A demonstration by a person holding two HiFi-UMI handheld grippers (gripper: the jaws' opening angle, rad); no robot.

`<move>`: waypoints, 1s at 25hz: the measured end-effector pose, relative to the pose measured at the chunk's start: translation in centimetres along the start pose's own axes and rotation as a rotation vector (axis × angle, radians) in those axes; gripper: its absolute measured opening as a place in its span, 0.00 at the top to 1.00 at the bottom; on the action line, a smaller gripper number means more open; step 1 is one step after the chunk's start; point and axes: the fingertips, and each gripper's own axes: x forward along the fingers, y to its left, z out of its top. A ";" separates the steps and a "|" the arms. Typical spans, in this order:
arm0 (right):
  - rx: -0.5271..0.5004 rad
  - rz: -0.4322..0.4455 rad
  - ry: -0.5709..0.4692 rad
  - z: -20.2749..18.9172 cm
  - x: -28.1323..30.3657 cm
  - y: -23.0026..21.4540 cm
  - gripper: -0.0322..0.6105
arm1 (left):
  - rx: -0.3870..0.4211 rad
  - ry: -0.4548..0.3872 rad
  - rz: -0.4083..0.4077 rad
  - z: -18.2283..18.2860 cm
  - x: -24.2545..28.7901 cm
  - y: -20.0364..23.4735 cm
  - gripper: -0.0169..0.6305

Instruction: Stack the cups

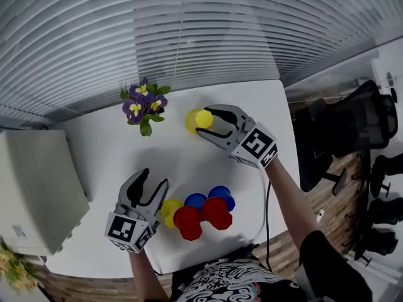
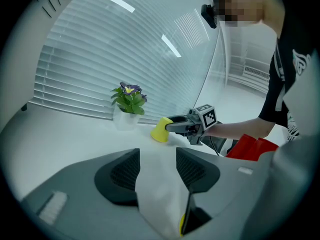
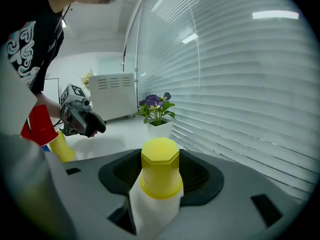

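The right gripper [image 1: 206,122] is at the far side of the white table [image 1: 94,150], and a yellow cup [image 1: 199,119] stands between its jaws. In the right gripper view the cup [image 3: 160,166] is upside down, with its closed bottom on top, and both pads touch its sides, so the jaws are closed on it at a medium width. Just beside it, toward the window blinds [image 1: 189,30], there is a small pot with purple flowers [image 1: 144,104].

The left gripper [image 1: 154,180] is near the front edge of the table. Its jaws are about half open and nothing is between them – in the left gripper view only the bare table top shows between the two pads [image 2: 122,171].

The other cups are in a group at the front edge, just to the right of the left gripper: a second yellow cup [image 1: 169,211], two red cups [image 1: 189,223] and two blue cups [image 1: 221,195]. They are close together and some touch – I cannot tell whether any sits inside another. This group is well apart from the held cup.
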 end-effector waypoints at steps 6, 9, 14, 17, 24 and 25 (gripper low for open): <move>0.058 -0.111 -0.003 -0.5 -1.7 0.4 0.59 | -0.002 -0.012 0.038 0.1 -0.3 0.6 0.67; 0.081 -0.155 -0.011 -0.5 -2.9 0.9 0.59 | 0.014 -0.024 0.058 0.4 -0.5 0.7 0.67; 0.132 -0.227 -0.029 0.7 -6.0 2.0 0.59 | 0.030 -0.056 0.100 1.5 -1.5 0.2 0.67; 0.133 -0.268 -0.050 2.2 -8.1 2.9 0.59 | 0.046 -0.068 0.142 2.1 -2.7 0.0 0.67; 0.110 -0.310 -0.095 5.4 -12.9 6.8 0.59 | 0.084 -0.131 0.248 4.0 -6.1 -1.6 0.67; 0.108 -0.314 -0.101 5.7 -13.5 7.3 0.59 | 0.086 -0.141 0.256 4.2 -6.5 -2.1 0.67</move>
